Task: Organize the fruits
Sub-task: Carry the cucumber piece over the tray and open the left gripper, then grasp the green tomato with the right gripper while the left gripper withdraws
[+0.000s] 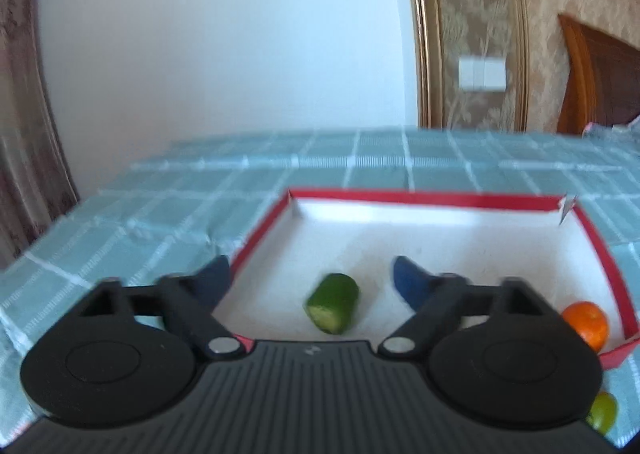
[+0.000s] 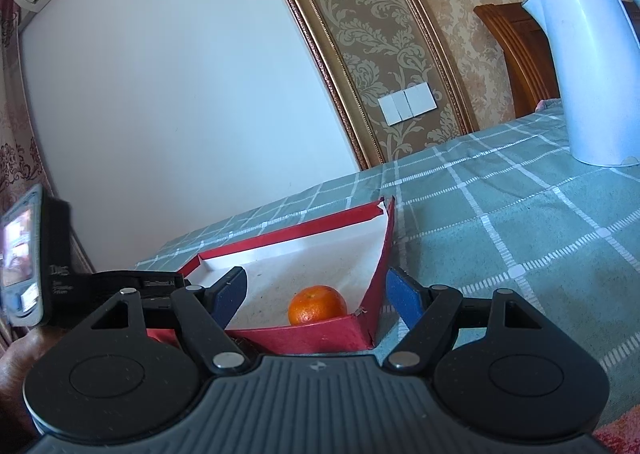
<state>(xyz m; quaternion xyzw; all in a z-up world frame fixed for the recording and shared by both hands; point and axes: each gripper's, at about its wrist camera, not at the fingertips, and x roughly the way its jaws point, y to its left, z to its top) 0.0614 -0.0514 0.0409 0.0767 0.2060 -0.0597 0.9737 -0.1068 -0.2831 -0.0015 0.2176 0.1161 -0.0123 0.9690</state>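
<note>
- Two pieces already lie in the red-walled box [image 1: 600,254]: a green cucumber chunk [image 1: 333,303] near the middle of its white floor, and an orange [image 2: 317,304] in a near corner
- One green fruit [image 1: 602,412] sits outside the box on the checked bench [image 1: 120,214], just past the near wall (only partly seen, so its kind is unclear); this looks like what is left
- Left tool [image 1: 308,280] is spread wide, pads clear of the chunk lying between them
- Right tool [image 2: 316,292] is also spread, holding nothing, straddling the box corner with the orange
- The chunk lies on its side, pale cut face toward the camera; the orange looks whole and glossy
</note>
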